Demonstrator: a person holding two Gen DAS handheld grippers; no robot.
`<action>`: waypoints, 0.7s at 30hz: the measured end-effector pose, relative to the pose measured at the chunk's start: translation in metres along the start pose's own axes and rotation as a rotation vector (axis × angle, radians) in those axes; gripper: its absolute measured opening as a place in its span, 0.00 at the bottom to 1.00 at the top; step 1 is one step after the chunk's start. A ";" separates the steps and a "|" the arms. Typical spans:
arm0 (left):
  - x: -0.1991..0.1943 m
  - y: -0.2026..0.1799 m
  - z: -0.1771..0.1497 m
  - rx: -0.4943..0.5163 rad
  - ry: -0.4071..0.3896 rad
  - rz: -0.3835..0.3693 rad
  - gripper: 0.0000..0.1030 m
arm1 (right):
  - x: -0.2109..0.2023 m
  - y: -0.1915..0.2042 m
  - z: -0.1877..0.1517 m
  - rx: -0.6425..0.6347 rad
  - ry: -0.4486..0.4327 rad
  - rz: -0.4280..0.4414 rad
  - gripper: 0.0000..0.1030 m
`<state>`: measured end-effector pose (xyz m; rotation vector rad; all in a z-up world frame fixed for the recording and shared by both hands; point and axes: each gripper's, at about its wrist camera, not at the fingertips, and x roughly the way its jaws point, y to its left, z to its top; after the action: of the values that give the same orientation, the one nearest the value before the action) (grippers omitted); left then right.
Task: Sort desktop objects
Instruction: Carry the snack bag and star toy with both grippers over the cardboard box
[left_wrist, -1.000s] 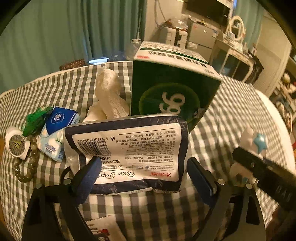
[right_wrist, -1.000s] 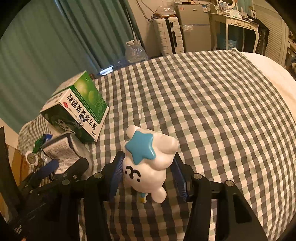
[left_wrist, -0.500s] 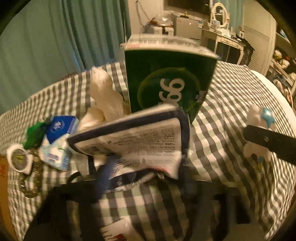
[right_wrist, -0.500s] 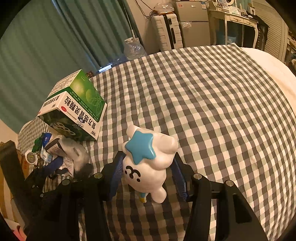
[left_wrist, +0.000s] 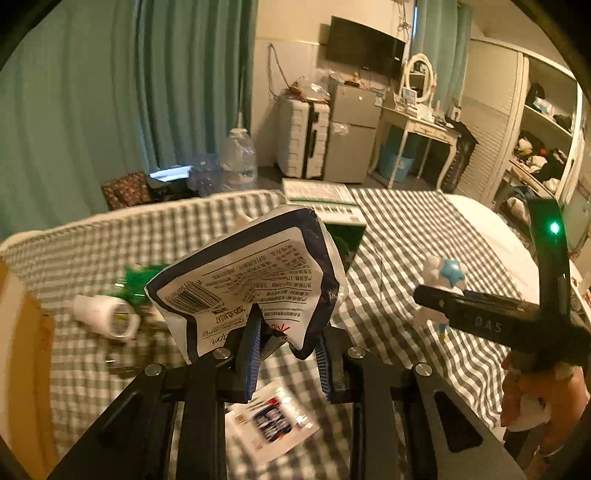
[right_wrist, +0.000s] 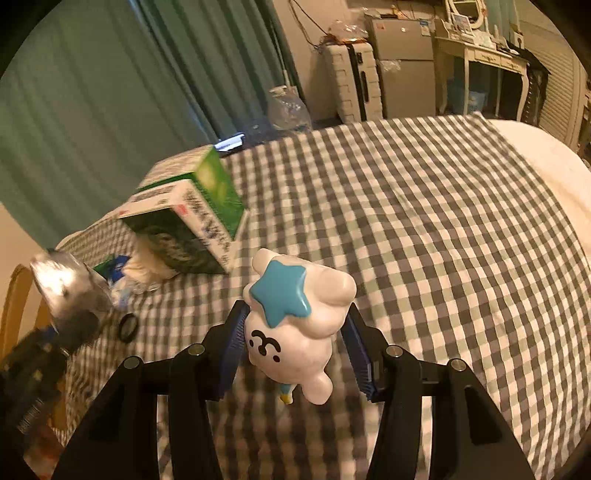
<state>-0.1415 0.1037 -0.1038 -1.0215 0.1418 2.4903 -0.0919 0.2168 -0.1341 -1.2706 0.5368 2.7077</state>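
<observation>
My left gripper is shut on a white and navy tissue pack and holds it up above the checked cloth. The pack is crumpled at the grip; it shows blurred in the right wrist view. My right gripper has its jaws on both sides of a white figurine with a blue star, which also shows in the left wrist view. I cannot tell whether the pads press it. A green medicine box stands behind it to the left.
A white round gadget, green item and a printed card lie on the cloth. A small blue pack and a dark ring lie near the box. A wooden chair edge is at left.
My left gripper closed on the tissue pack and lifted it off the cloth, tilting upward. The right gripper and figurine shifted slightly.
</observation>
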 end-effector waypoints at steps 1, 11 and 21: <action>-0.008 0.008 0.000 -0.006 0.006 -0.003 0.25 | -0.008 0.005 -0.002 -0.006 -0.005 0.008 0.49; -0.094 0.064 0.010 -0.094 -0.028 0.066 0.25 | -0.080 0.074 -0.016 -0.111 -0.058 0.091 0.49; -0.188 0.129 0.004 -0.071 -0.101 0.162 0.25 | -0.135 0.194 -0.027 -0.317 -0.127 0.177 0.49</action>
<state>-0.0819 -0.0789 0.0193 -0.9440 0.1103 2.7053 -0.0314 0.0340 0.0057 -1.1488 0.2208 3.0930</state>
